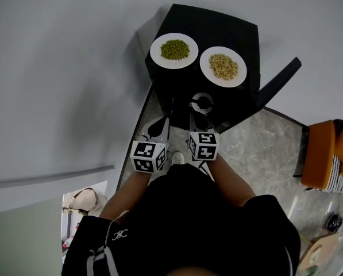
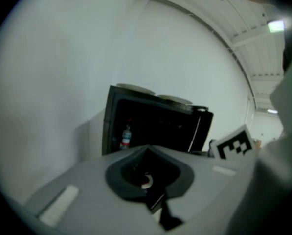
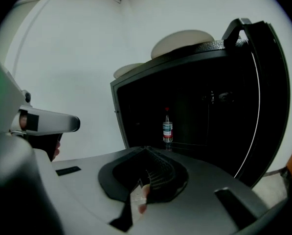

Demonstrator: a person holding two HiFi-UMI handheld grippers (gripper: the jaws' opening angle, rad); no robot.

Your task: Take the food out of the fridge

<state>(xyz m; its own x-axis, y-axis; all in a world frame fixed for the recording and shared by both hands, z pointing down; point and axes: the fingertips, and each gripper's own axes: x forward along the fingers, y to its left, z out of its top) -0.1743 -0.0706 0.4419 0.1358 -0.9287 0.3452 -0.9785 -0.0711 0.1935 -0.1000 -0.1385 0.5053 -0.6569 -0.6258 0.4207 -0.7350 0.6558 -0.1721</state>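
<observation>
A black mini fridge (image 1: 217, 25) stands against the white wall with its door (image 1: 280, 79) swung open to the right. On its top sit a white plate of green food (image 1: 174, 50) and a white plate of tan food (image 1: 223, 66). Inside, a small clear bottle with a red cap (image 3: 168, 129) stands on a shelf; the same bottle (image 2: 126, 137) shows in the left gripper view. Both grippers hang in front of the opening, apart from everything. My left gripper (image 1: 157, 129) is shut and empty, and my right gripper (image 1: 196, 121) is shut and empty too.
The open door (image 3: 263, 97) stands to the right of the opening. An orange seat (image 1: 326, 154) is at the far right, and a pale bag (image 1: 82, 200) lies at the lower left. The floor (image 1: 257, 148) is grey stone tile. My shoe (image 1: 177, 157) is below the grippers.
</observation>
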